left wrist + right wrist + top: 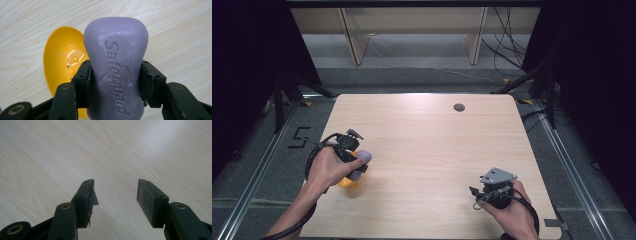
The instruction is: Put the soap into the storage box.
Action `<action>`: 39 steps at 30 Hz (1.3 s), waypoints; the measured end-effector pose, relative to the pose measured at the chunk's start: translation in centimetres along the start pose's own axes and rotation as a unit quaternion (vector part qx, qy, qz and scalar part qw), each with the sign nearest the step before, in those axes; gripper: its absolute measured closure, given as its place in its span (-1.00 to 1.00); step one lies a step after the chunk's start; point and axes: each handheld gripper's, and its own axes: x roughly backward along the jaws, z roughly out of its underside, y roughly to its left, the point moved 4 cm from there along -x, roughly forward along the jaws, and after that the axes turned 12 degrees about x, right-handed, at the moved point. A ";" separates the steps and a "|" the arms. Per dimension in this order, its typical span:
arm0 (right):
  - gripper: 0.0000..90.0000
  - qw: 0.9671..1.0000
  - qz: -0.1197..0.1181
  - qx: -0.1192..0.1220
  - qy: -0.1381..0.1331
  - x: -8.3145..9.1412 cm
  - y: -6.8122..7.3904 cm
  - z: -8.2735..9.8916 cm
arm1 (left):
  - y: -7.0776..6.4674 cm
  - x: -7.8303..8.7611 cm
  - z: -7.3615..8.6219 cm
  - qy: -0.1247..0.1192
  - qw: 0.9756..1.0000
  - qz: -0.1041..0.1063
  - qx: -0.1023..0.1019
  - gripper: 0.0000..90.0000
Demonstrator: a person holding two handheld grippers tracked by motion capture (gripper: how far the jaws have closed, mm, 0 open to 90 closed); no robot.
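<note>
The left gripper [116, 80] is clamping a purple soap [116, 72] above a yellow dish [62, 60] near the surface's [437, 145] left edge. The right gripper [116, 195] is hovering with jaws spread, grasping nothing.

The high camera hung above my side and looked forward and down over the whole table [427, 135], with floor and shelving beyond. The camera on my left gripper [116, 75] looked along its jaws, very close to the purple soap [116, 70] and yellow dish [60, 57]; both also showed small in the high view. The camera on my right gripper [116, 195] looked down close on bare wood grain.
</note>
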 end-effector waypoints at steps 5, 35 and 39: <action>0.08 1.000 0.003 0.005 -0.003 0.0 -0.1 0.0 | 0.3 0.1 -0.1 -0.002 1.000 -0.002 0.002 0.09; 0.08 1.000 -0.002 0.005 0.002 0.0 -0.1 0.0 | 2.4 0.0 -0.3 -0.006 0.999 -0.016 0.029 0.09; 0.08 1.000 0.000 0.009 0.000 0.0 -0.2 0.0 | 2.8 -0.3 -0.3 -0.013 0.999 -0.019 0.041 0.09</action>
